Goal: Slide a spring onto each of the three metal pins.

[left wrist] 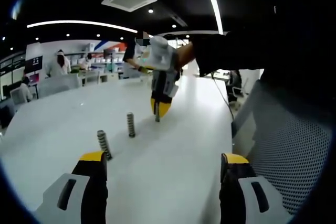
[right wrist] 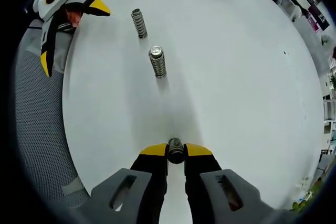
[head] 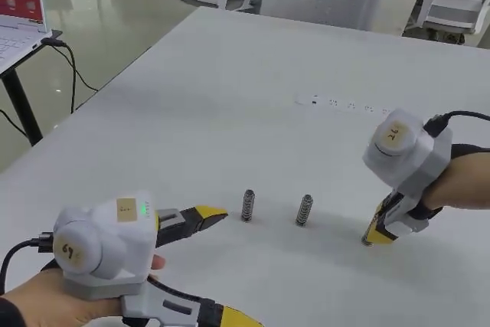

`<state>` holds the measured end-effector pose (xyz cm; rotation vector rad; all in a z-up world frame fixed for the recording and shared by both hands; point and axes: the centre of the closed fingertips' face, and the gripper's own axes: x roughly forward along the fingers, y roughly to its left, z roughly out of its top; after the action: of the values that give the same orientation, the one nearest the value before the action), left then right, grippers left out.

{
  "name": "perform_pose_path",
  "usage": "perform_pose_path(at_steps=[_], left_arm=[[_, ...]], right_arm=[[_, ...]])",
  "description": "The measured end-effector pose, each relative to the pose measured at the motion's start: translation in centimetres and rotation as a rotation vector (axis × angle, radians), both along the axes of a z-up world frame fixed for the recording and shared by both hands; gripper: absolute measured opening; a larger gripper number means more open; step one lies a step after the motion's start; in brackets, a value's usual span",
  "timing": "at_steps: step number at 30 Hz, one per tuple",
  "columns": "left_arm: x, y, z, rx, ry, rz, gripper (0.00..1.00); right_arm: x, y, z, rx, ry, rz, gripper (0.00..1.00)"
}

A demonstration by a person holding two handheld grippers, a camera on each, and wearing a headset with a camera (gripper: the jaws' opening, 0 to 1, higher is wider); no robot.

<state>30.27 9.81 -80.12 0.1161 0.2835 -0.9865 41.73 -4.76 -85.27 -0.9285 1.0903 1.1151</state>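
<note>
Three springs (right wrist: 139, 23) (right wrist: 157, 62) (right wrist: 176, 151), two grippers (left wrist: 163, 157) (head: 375, 237), one white table (head: 230, 74).

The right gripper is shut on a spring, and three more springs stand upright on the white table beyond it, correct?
Not quite. Only two more stand upright on the white table, not three: a nearer spring and a farther spring, plain in the right gripper view. The rest holds: the right gripper is shut on a third spring.

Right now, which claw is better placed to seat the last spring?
Right. The right claw is shut on the last spring, tips down at the table. The left claw is open, holding nothing, beside a standing spring.
</note>
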Motion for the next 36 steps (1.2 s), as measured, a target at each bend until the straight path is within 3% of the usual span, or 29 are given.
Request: perform_pose_path(at_steps=[17,30,36], left_arm=[[0.0,0.2,0.0,0.005,0.003,0.002,0.84],[-0.1,0.2,-0.1,0.006,0.006,0.000,0.84],[0.0,0.3,-0.1,0.006,0.007,0.000,0.84]], right_arm=[[0.0,-0.2,-0.7,0.006,-0.014,-0.006,0.12],[0.0,-0.5,-1.0,0.031,-0.018,-0.041,0.24],[-0.3,-0.8,-0.9,0.058,-0.025,-0.065,0.34]])
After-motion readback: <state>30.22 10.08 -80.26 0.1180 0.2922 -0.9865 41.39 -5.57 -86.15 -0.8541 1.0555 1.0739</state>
